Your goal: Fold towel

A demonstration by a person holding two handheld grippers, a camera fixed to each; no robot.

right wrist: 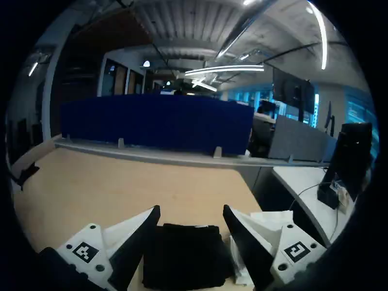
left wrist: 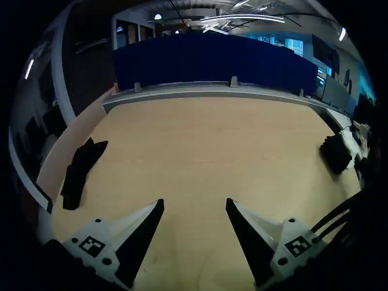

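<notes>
- Looking along the left gripper (left wrist: 194, 206), its two fingers are wide apart and hold nothing; the bare wooden table (left wrist: 203, 145) shows between them
- Far to the left of that gripper, a loose dark towel (left wrist: 80, 169) lies rumpled on the table, near the table's left edge and well apart from the fingers
- Straight ahead, at the back of the table, stands a blue wall (left wrist: 213, 60)
- Far to the right, close to the table's right edge, sits a folded dark towel (left wrist: 335, 153) with some white things (left wrist: 356, 140) just beside it; it too is well apart from the left gripper
- In the right gripper view, the loose dark towel (right wrist: 24, 174) peeks in at the far left, a long way off
- The right gripper (right wrist: 190, 208) has its fingers wide apart as well
- The folded dark towel (right wrist: 186, 254) lies flat on the table right between those two fingers, low and close to the camera; its sides go behind the fingers, so I cannot tell if they touch it
- Just to the right of it lie the white things (right wrist: 264, 220), partly behind the right finger
- Farther right, a black screen (right wrist: 351, 155) stands on a white desk (right wrist: 296, 182)
</notes>
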